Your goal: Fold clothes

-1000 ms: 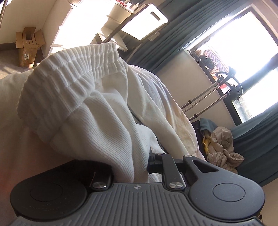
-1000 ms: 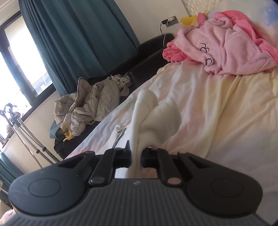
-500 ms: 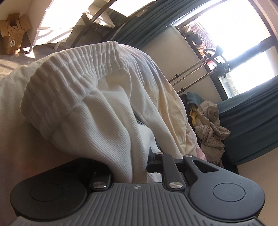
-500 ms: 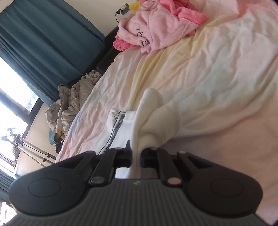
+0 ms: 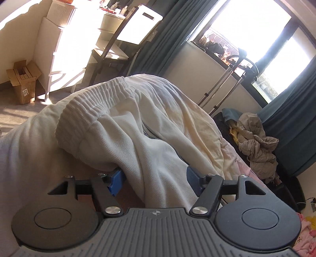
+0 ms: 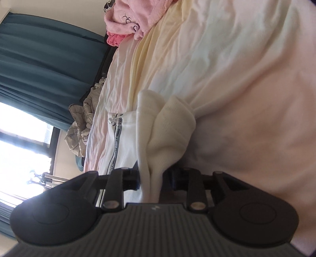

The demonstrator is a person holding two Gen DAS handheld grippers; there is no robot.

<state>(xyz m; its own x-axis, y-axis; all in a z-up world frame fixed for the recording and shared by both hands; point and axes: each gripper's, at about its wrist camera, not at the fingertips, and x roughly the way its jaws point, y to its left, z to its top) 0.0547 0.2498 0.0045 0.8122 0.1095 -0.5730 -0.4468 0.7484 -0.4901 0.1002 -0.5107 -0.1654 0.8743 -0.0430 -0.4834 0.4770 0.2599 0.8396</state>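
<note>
A white ribbed garment (image 5: 122,126) with an elastic band and a zip lies bunched on the cream bed sheet (image 5: 199,122). My left gripper (image 5: 155,178) is open, its blue pads (image 5: 116,180) spread wide on either side of a fold of the cloth. In the right wrist view another fold of the white garment (image 6: 169,122) stands up from the sheet (image 6: 227,69). That fold runs between the jaws of my right gripper (image 6: 152,179), which stand a little apart, so this gripper is open too.
A pink robe (image 6: 134,17) lies at the head of the bed. A beige quilted jacket (image 5: 254,136) is heaped beside the bed under teal curtains (image 5: 292,126). A cardboard box (image 5: 22,81), white drawers (image 5: 59,49) and metal poles (image 5: 223,87) stand beyond.
My left gripper has opened wide and let go of the cloth. The right jaws have parted slightly. Both cameras have swung, and the right view has rolled sideways closer to the sheet.
</note>
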